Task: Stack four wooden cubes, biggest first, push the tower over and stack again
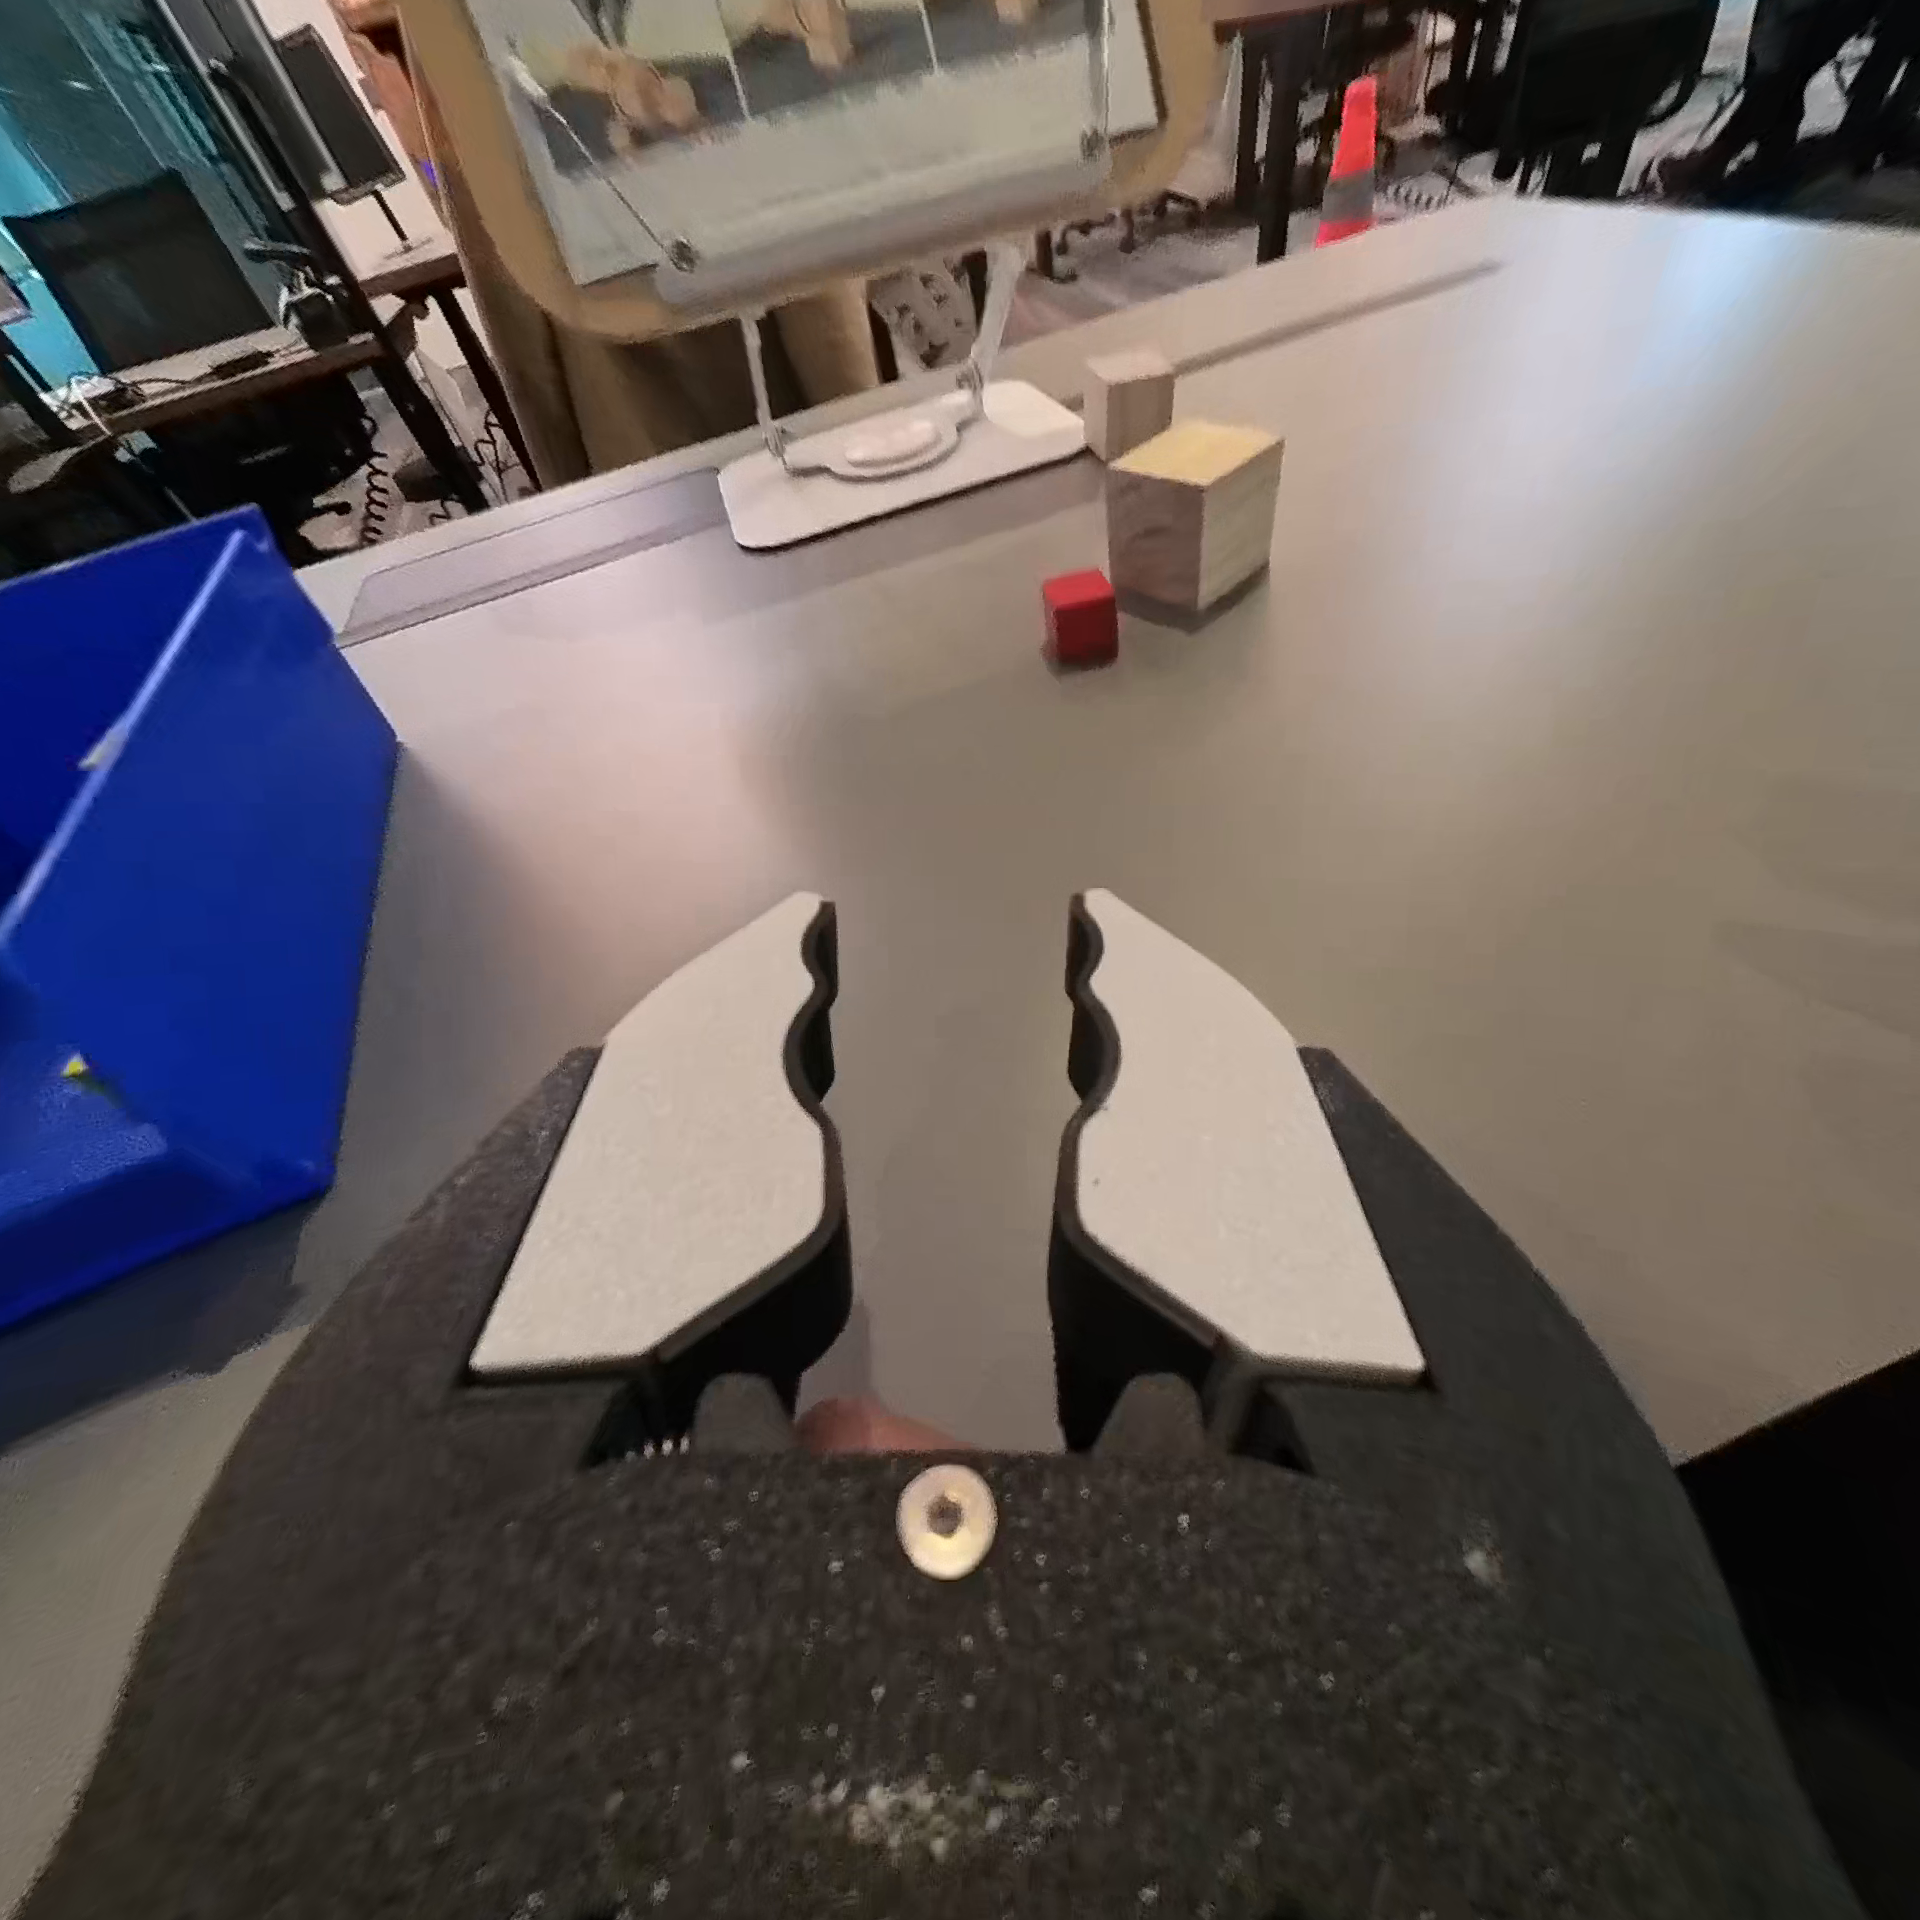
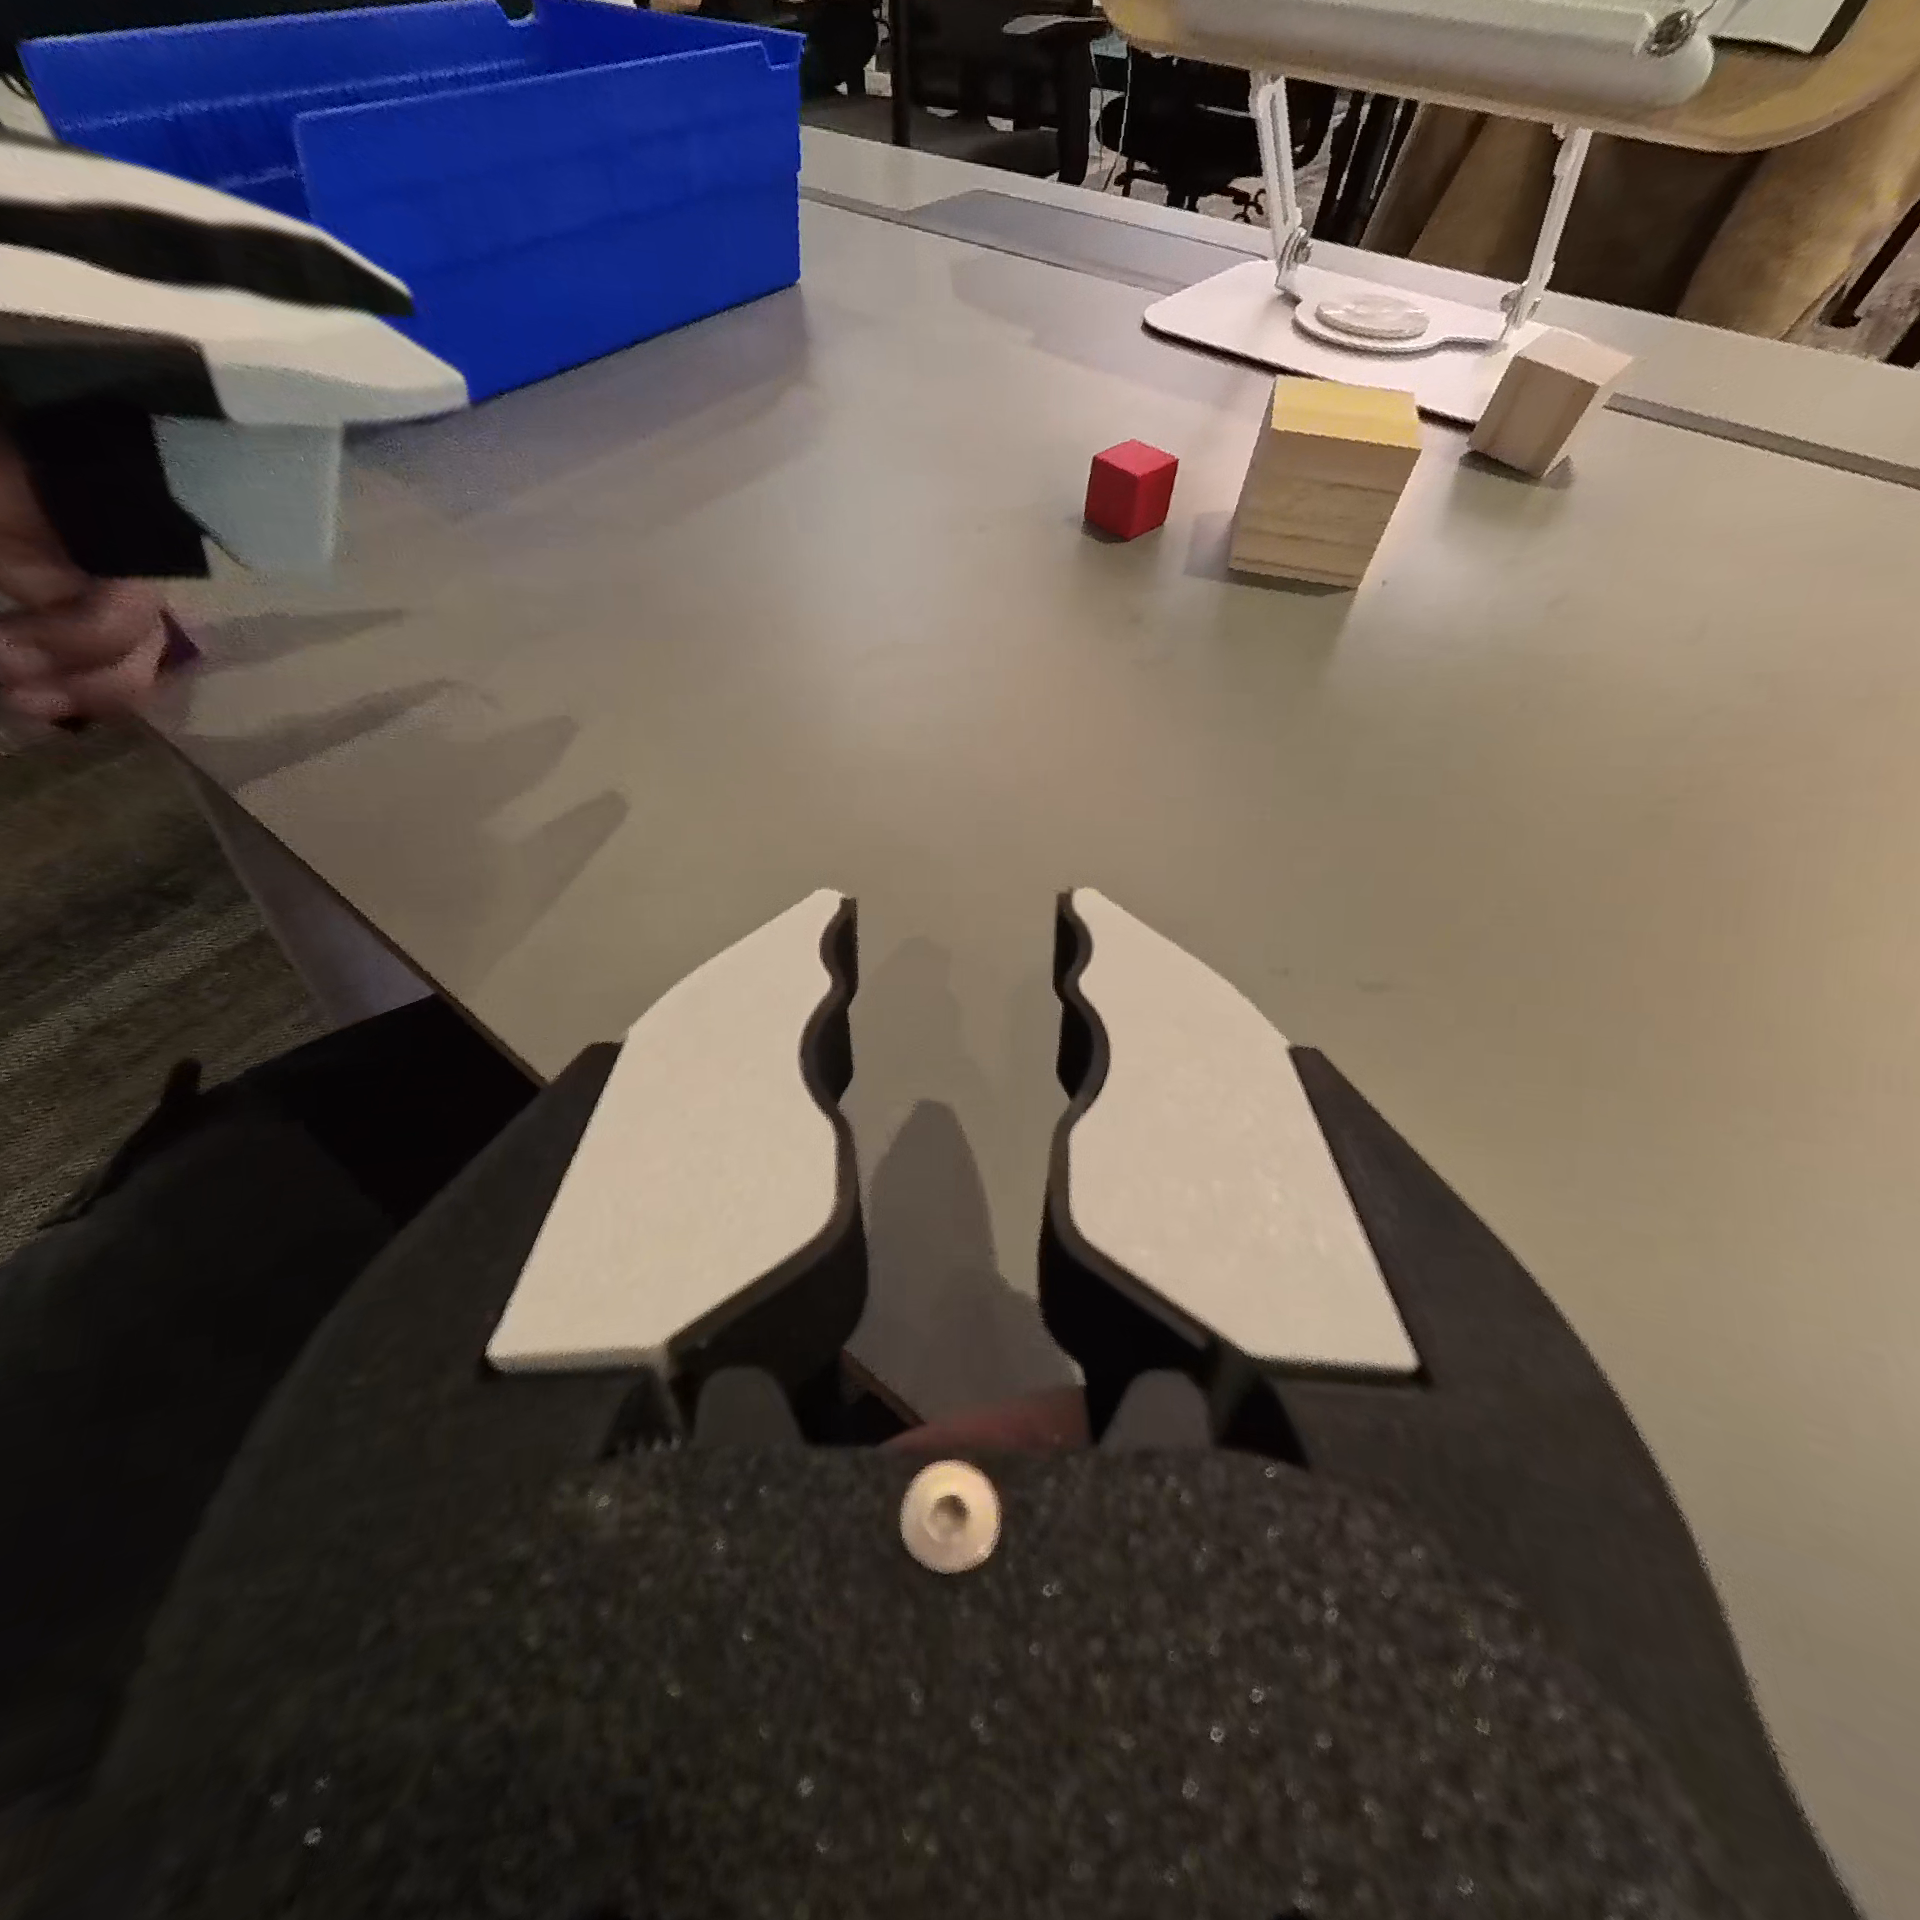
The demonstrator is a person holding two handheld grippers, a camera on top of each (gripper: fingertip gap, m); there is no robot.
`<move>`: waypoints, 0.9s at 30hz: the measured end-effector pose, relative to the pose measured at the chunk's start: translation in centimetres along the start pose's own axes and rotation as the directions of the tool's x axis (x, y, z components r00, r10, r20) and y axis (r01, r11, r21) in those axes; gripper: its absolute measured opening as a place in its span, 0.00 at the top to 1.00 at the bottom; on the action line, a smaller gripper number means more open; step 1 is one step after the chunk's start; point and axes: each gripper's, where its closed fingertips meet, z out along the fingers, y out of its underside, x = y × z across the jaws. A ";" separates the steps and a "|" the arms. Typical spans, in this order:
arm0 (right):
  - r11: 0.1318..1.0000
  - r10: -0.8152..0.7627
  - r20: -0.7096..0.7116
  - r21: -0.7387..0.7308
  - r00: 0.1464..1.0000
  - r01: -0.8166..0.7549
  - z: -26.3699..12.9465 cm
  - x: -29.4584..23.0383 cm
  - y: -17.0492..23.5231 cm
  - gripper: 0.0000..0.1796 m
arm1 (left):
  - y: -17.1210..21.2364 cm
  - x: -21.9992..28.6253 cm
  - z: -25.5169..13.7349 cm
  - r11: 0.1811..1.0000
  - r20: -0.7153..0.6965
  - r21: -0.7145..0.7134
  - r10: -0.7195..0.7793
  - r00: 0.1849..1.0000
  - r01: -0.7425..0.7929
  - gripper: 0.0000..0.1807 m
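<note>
- Office space with desks and chairs is sitting behind a grey tabletop [image 2: 1351, 831]; a blue bin [image 2: 540, 208] is sitting at its left side, a white stand base [image 2: 1226, 312] at the far edge.
- Left tool [image 1: 951, 914] is hovering over the near tabletop, jaws spread, holding nothing. It is also showing at the left edge of the right wrist view, blurred.
- Right tool [image 2: 956, 909] is doing the same: jaws apart, empty, pointing toward the cubes.
- Only three cubes are showing, all well ahead of both tools: big pale wooden cube [image 2: 1325, 483], small red cube [image 2: 1130, 488] just beside it on its left, mid-size pale cube [image 2: 1548, 400] behind it, near the stand base.
- Nothing is stacked. A purple scrap by the hand at the left edge of the right wrist view could be the fourth cube; can't tell.
- Big cube is looking plain, layered grain on the sides, yellowish top, standing flat. The mid-size one is looking tilted or turned.
- Risks, as judgement:
  - The big cube is looking wider than the current jaw gap, so the tool probably needs opening further or it shoves the cube instead.
  - The red cube is sitting close enough to get knocked during a reach for the big one.
  - The mid-size cube is nearly against the stand base, so a finger may be catching the base.
  - Off-centre placement is going to tip the tower early.
</note>
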 end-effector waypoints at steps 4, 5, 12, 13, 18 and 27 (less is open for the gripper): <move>1.000 -0.002 -0.002 -0.007 1.000 0.002 0.2 0.0 0.1 0.79 | -0.5 -1.5 -0.4 0.998 0.014 0.024 -0.062 0.998 0.061 0.77; 1.000 -0.003 -0.004 -0.008 1.000 0.003 0.3 0.0 0.1 0.79 | -0.4 -1.8 -0.5 0.997 0.020 0.027 -0.070 0.997 0.070 0.77; 0.999 -0.024 -0.004 -0.026 1.000 0.024 0.7 -0.3 0.5 0.79 | -0.2 -1.9 -0.5 0.997 0.014 0.018 -0.071 0.997 0.071 0.78; 0.999 -0.027 -0.004 -0.030 1.000 0.026 0.8 -0.4 0.5 0.79 | -0.2 -1.9 -0.5 0.997 0.013 0.019 -0.070 0.997 0.070 0.78; 0.998 -0.030 -0.008 -0.048 1.000 0.030 1.1 -0.4 0.8 0.79 | -0.4 -1.9 -0.8 0.996 -0.001 0.021 -0.084 0.996 0.084 0.78; 0.987 -0.039 -0.157 -0.157 0.987 0.014 9.2 8.4 -7.5 0.67 | -0.4 -1.2 -1.2 0.998 -0.014 0.012 -0.055 0.998 0.055 0.78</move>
